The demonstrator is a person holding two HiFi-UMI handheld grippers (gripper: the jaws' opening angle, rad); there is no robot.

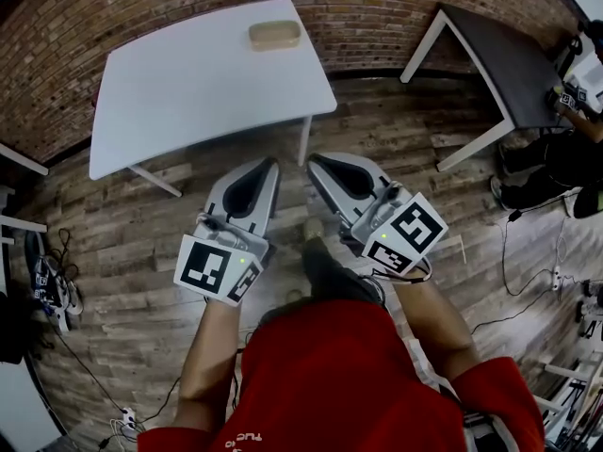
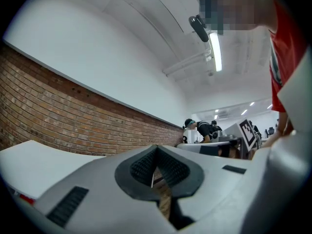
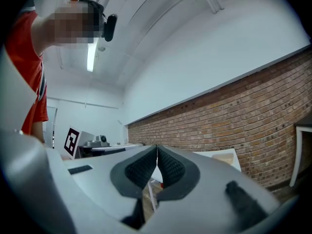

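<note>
Tan block [image 1: 274, 35] crosswise at table's [image 1: 179, 102] far edge; my left gripper [image 1: 265, 164] and right gripper [image 1: 317, 161], closed and empty, off its near edge, left nearer.

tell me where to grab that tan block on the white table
Likely across its narrow width at the middle, coming from above: the tan block lies flat near the far edge of the white table, long sides free, with the brick wall close behind.
</note>
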